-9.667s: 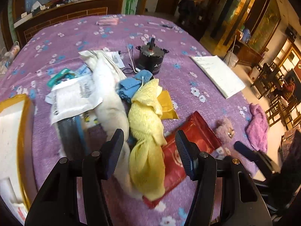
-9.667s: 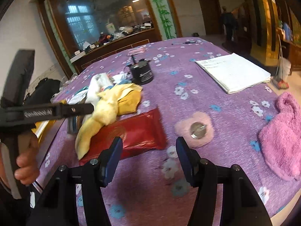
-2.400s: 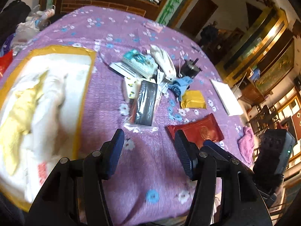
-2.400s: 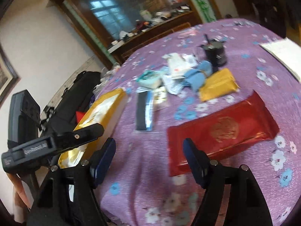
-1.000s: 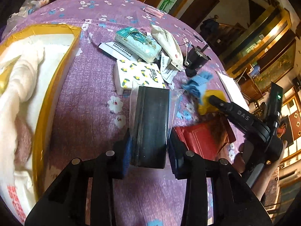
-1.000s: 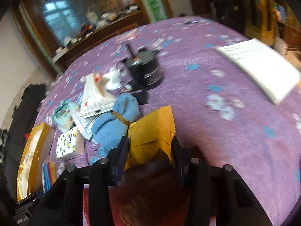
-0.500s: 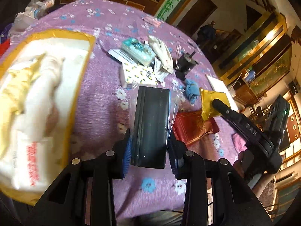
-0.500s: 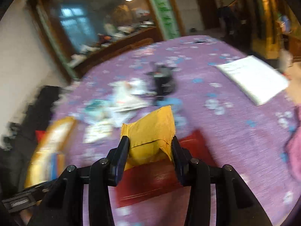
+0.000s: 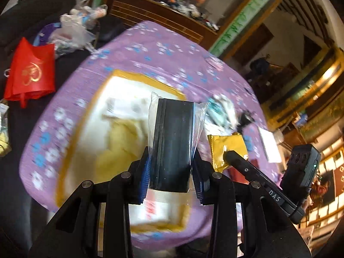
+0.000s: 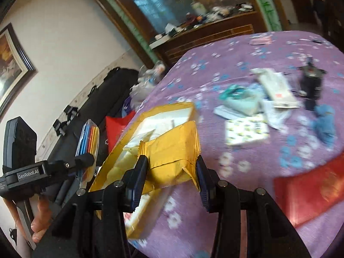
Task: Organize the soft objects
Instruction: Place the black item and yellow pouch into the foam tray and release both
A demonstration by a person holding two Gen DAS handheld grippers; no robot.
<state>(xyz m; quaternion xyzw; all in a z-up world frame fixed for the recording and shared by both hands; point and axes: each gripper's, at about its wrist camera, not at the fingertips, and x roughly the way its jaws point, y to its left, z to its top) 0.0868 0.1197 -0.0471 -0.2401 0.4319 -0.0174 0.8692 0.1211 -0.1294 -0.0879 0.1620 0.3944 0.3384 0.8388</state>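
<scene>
While the left wrist view is looking down over the purple flowered bench [image 9: 71, 99], the left gripper [image 9: 172, 172] is clamping its jaws on a black flat block wrapped in a clear plastic bag [image 9: 172, 142], holding it upright above the open yellow-rimmed box [image 9: 148, 79] with pale cloths inside. Beside it, the right gripper [image 9: 228, 153] is pinching a yellow padded pouch [image 9: 225, 148].

From the right wrist view, the right gripper [image 10: 169, 172] is clenching its jaws on the yellow padded pouch [image 10: 172, 150] at the near edge of the box [image 10: 165, 108]. Only this view is showing the bag's coloured sheet edges [image 10: 88, 137] in the left gripper [image 10: 83, 161], plus a red flat packet [image 10: 311, 191] and a blue fuzzy cloth [image 10: 324, 122] lying well apart on the bench [image 10: 225, 64].
</scene>
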